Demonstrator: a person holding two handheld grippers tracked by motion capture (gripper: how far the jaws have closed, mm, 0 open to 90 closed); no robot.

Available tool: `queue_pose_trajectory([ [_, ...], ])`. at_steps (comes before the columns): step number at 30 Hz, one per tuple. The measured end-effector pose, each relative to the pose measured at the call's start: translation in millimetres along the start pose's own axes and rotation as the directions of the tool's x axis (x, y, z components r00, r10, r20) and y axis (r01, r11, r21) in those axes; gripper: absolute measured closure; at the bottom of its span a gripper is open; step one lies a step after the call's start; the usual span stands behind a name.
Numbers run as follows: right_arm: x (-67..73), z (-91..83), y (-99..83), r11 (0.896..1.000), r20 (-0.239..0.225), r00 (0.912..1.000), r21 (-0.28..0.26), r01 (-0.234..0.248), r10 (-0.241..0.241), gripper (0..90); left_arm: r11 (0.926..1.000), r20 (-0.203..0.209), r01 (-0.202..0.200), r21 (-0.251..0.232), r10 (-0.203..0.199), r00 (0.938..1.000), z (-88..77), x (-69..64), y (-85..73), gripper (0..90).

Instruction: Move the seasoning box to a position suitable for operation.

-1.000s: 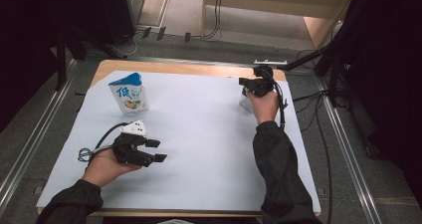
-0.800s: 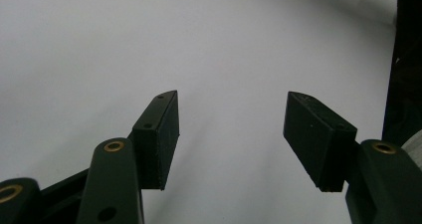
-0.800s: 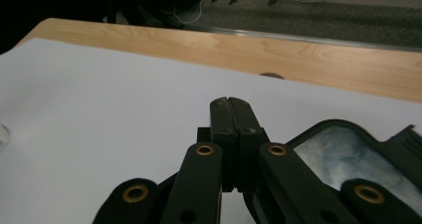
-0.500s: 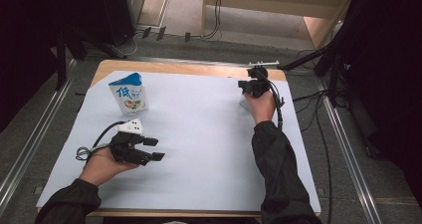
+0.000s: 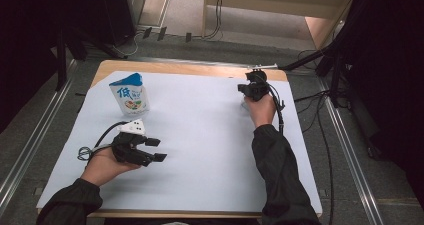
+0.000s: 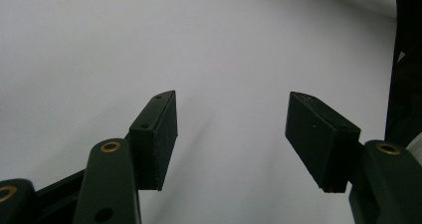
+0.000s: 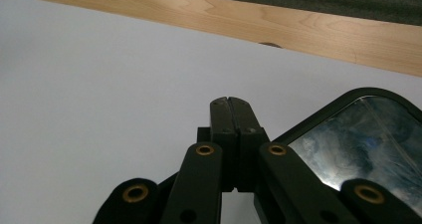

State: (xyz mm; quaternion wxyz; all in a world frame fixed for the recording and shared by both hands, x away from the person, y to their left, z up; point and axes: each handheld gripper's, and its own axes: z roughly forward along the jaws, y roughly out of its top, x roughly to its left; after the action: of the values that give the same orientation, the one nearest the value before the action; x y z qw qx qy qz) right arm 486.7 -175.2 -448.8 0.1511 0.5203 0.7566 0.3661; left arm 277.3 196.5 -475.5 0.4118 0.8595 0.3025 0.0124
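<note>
1. Resting low over the white sheet at the near left of the bench (image 5: 200, 67), the left tool (image 5: 156, 149) has its 2 jaws spread apart with nothing between them; in the left gripper view the left tool (image 6: 231, 134) shows bare white sheet in the gap.
2. Its cable loops on the sheet just left of the hand that holds it.
3. At the far right of the bench, the right tool (image 5: 245, 88) is held by the other hand, close to the wooden far edge.
4. In the right gripper view the right tool (image 7: 231, 102) has its 2 jaws pressed flat together, gripping nothing.
5. A black-rimmed tray (image 7: 363, 134) with a shiny, crinkled film top lies just beside those jaws on their right side in that view, touching the sheet; whether a jaw touches its rim I cannot tell.
6. In the high view the tray (image 5: 246, 103) is a pale patch mostly hidden under the right hand.
7. A blue-and-white carton (image 5: 129, 94) stands upright at the far left of the sheet, well apart from the tray and beyond the left tool.
</note>
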Motion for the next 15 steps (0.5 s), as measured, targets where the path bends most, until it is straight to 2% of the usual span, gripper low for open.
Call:
queue_pose_trajectory([
  [2,-0.9,-1.2,-1.1,1.0,-0.007,0.9999,-0.001,-0.01,0.01,90.0,1.0,0.009,-0.002,0.0,0.002,1.0,1.2,-0.3,0.4,38.5],
  [8,1.1,-3.4,-3.7,1.0,0.003,1.0,0.012,0.003,-0.004,90.0,1.0,0.013,-0.005,-0.003,0.005,0.9999,2.3,-0.6,2.7,38.1],
  [15,-1.2,-11.2,-10.1,1.0,-0.007,1.0,0.001,0.003,-0.003,90.0,1.0,0.018,-0.009,-0.004,0.009,0.9998,3.8,0.9,6.0,37.9],
])
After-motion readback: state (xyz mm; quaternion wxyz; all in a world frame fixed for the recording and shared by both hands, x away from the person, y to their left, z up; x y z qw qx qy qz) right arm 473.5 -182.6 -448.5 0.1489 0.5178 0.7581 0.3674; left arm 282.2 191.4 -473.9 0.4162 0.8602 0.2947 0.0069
